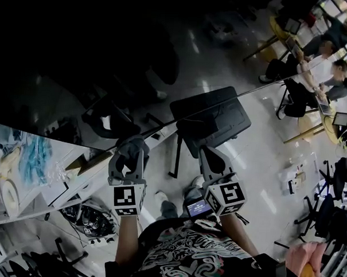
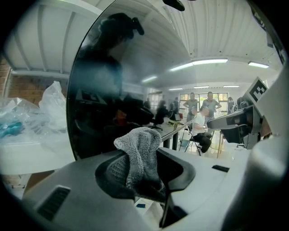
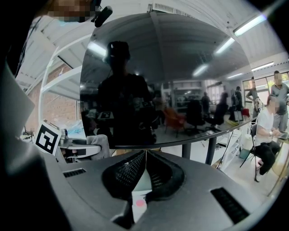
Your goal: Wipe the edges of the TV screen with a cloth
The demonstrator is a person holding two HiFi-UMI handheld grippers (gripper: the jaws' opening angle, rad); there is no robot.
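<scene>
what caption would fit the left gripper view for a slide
Left tongs clamped on a grey cloth, facing the dark TV screen.

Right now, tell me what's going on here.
A person stands at a dark, reflective TV screen with a gripper in each hand. The left gripper is shut on a grey cloth and holds it up near the screen's edge. Whether the cloth touches the screen can't be told. The right gripper is shut and empty, pointed at the screen's lower edge.
</scene>
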